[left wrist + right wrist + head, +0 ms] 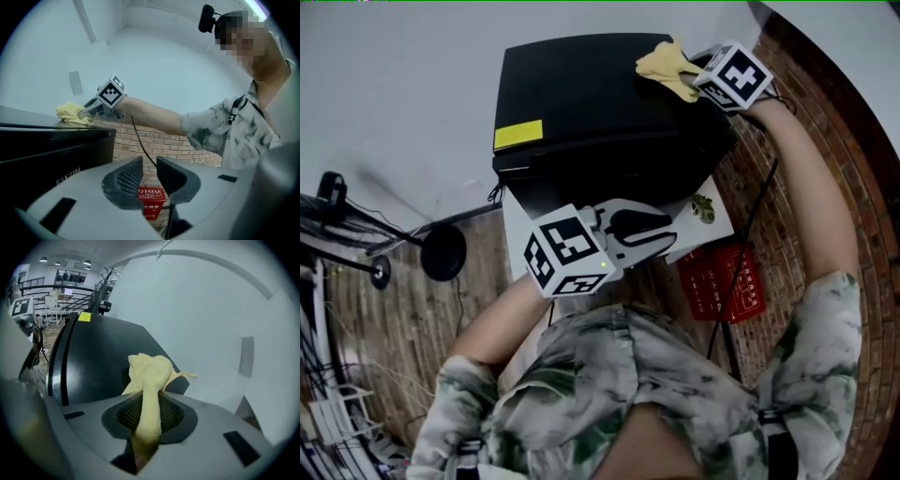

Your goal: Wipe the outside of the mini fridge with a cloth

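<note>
The right claw (149,401) hides part of the cloth (150,373); print on the red box (151,204) is unreadable.

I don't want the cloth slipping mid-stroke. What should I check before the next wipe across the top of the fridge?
1. Cloth clamped in the right gripper: ok, the jaws are shut on it.
2. Cloth touching the mini fridge: ok, it rests on the top near the far right corner.
3. Left gripper out of the path: ok, it hangs in front of the fridge, jaws apart and empty.
4. Path across the top: ok, only a flat yellow sticker shows on it.
5. Cable beside the fridge free of snags: cannot tell.
</note>
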`<state>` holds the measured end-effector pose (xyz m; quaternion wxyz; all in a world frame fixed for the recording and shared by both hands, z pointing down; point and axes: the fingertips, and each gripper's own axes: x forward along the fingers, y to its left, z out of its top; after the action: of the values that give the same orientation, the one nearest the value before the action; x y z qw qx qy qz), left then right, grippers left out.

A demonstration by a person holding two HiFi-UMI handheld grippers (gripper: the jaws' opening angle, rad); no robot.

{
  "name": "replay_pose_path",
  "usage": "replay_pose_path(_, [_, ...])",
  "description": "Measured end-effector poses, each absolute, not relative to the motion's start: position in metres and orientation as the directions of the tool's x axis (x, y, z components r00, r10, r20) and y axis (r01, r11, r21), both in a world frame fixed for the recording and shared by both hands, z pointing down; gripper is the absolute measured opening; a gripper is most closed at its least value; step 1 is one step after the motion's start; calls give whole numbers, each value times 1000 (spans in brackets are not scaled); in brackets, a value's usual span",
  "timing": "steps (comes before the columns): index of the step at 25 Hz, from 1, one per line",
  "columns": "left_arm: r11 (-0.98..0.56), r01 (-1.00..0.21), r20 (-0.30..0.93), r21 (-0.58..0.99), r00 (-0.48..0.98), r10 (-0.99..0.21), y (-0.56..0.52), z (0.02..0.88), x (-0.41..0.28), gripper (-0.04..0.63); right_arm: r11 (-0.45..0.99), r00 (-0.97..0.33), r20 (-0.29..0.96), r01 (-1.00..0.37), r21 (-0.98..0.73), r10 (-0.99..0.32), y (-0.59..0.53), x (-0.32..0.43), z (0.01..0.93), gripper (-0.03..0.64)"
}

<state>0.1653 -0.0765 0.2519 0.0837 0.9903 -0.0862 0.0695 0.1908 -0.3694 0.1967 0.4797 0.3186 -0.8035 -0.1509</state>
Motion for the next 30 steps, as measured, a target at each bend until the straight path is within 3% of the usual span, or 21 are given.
replay_pose_path(7, [-969, -195, 156, 152, 973, -172, -90, 254, 174, 92, 741, -373, 641, -366, 563, -671, -382, 189, 181, 95])
replay_pose_path(18, [-956, -256, 167, 140, 958, -232, -105, 246, 157, 92, 816, -626, 604, -94, 570, -494, -329, -7, 158, 94])
replay_pose_path(24, [-951, -280, 179, 134, 950, -254, -106, 248, 156, 92, 818, -605, 655, 10, 575, -453, -332, -66, 181, 95])
replay_pose_path(30, [-945, -295, 193, 140, 944, -266, -106, 256, 152, 92, 822, -531, 700, 12, 569, -477, -361, -49, 204, 95])
